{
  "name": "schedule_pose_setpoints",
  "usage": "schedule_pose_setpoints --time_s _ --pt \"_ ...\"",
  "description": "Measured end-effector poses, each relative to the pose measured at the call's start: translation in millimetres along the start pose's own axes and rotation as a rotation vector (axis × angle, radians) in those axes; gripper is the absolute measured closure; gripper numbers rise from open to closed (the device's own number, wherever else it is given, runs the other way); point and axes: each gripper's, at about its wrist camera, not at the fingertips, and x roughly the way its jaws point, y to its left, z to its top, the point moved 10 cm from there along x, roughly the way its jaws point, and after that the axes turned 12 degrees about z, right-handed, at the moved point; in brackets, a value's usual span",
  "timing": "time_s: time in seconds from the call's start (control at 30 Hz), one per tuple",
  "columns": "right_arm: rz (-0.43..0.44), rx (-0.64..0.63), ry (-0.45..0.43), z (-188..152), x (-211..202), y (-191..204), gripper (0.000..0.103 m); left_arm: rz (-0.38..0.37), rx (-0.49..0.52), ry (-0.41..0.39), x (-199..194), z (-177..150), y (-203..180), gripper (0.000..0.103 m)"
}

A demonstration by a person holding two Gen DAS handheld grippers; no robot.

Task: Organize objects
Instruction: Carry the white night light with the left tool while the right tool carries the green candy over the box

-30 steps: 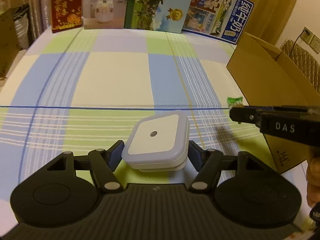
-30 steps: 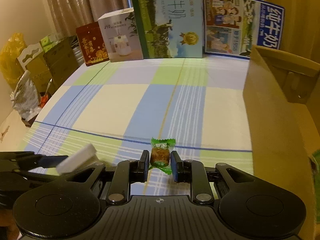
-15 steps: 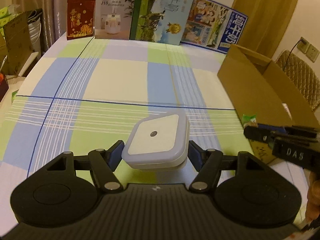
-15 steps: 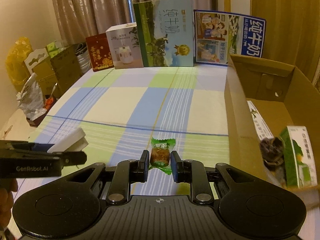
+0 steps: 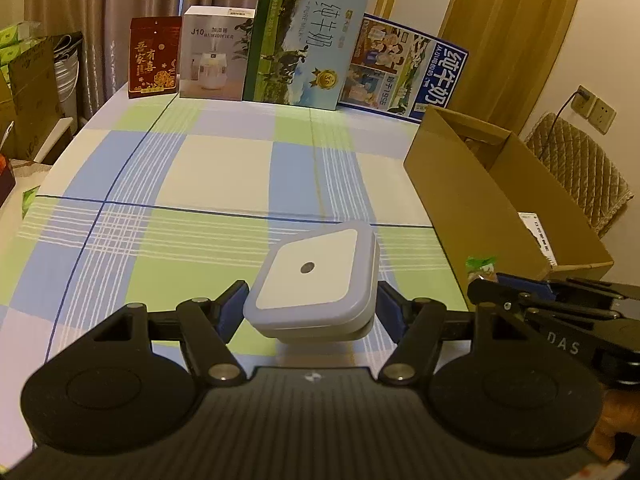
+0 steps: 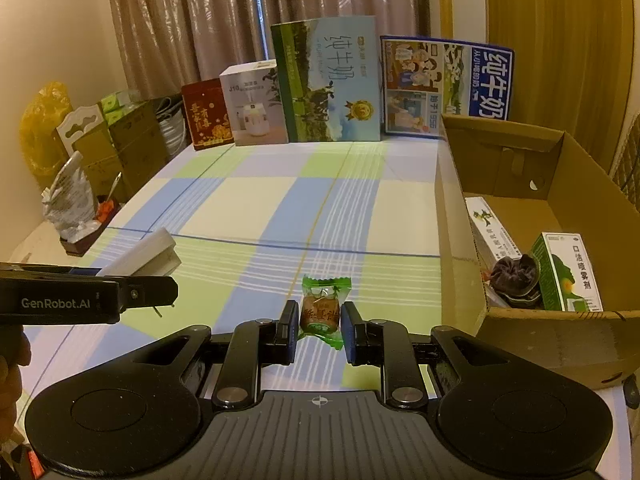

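Observation:
My left gripper (image 5: 310,312) is shut on a white square night light (image 5: 312,276) with a small dark dot in its face, held above the checked tablecloth (image 5: 224,176). My right gripper (image 6: 319,326) is shut on a green-wrapped candy (image 6: 320,312), also lifted off the cloth. In the left wrist view the right gripper (image 5: 486,280) comes in from the right with the candy (image 5: 480,266) at its tip. The right wrist view shows the left gripper (image 6: 132,276) at the left edge with the night light (image 6: 144,256) seen side-on. An open cardboard box (image 6: 560,332) stands to the right.
The cardboard box holds a green-and-white spray carton (image 6: 568,272), a white carton (image 6: 492,236) and a dark scrunchie (image 6: 514,276). Milk cartons (image 5: 304,64), a humidifier box (image 5: 212,56) and a red box (image 5: 154,56) line the table's far edge. Clutter (image 6: 76,200) sits off the left edge.
Both grippers have risen and drawn back from the table with their objects still held. The inside of the cardboard box has come into the right wrist view.

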Motion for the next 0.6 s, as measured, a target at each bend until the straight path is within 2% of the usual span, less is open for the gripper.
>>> schedule_pose_setpoints --time_s 0.33,0.6 --pt "-0.001 0.004 -0.014 0.5 -2.7 -2.9 0.084 -0.008 -0.001 -0.004 -0.8 -0.2 -2.6 0.039" --pt "-0.016 0.007 -0.062 7.1 -17.4 -4.4 0.084 -0.047 0.001 -0.037 -13.0 7.1 -16.3 0.039"
